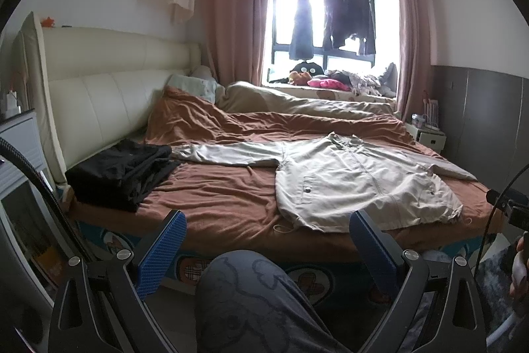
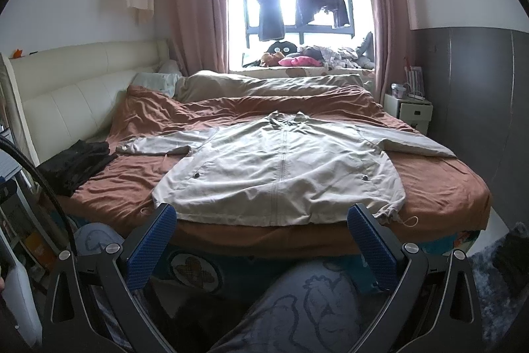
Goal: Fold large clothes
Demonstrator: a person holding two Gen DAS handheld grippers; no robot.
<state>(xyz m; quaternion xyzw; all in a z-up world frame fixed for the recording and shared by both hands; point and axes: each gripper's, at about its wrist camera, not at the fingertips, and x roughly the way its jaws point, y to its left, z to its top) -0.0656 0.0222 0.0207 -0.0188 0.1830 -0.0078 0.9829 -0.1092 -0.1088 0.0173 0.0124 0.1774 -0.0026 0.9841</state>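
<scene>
Before jacket, both tongs wide, empty

one beige jacket, one black pile, two grippers, one bed, two pink curtains, one nightstand.

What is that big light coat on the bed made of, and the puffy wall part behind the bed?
The beige jacket looks like thin woven cloth, maybe cotton or nylon: matte, finely creased, lying flat, with a zipper and snap buttons. The cream headboard looks like padded leather or faux leather: smooth, slightly shiny, stitched into panels. Which kind cannot be told from here.
</scene>
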